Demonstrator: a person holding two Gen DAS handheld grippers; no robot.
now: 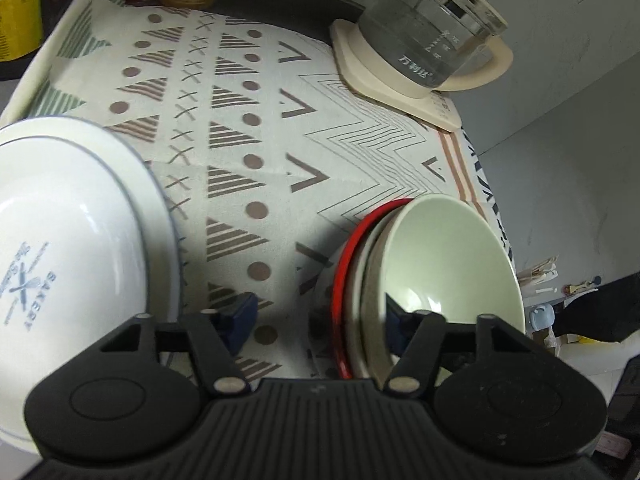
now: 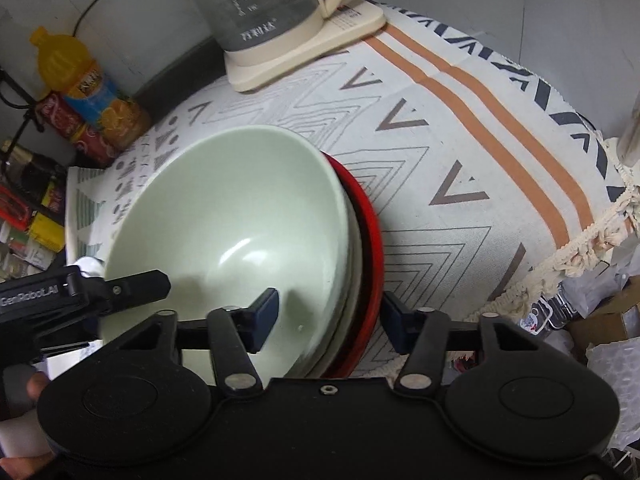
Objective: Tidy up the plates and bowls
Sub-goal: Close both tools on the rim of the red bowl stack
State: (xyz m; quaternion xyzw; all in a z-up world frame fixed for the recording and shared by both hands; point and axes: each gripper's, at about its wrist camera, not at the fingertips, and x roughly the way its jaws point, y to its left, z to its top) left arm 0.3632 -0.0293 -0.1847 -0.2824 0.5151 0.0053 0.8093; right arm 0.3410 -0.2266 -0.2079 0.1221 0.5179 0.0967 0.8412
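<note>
A pale green bowl [image 1: 448, 256] [image 2: 236, 216] sits stacked on a beige dish and a red plate [image 1: 340, 280] [image 2: 370, 248] on the patterned tablecloth. A white bowl with blue "BAKERY" print [image 1: 60, 248] rests on a white plate at the left. My left gripper [image 1: 320, 320] is open; its right finger is at the green bowl's near rim, the left finger over bare cloth. My right gripper [image 2: 332, 312] is open and straddles the stack's near edge: left finger inside the green bowl, right finger outside the red plate. The left gripper shows at the left in the right wrist view [image 2: 120, 284].
A glass kettle on a cream base [image 1: 420, 48] [image 2: 280, 20] stands at the back. An orange juice bottle [image 2: 84, 80] and red cans [image 2: 68, 128] stand at the back left. The table edge with a fringed cloth [image 2: 592, 232] drops off at the right.
</note>
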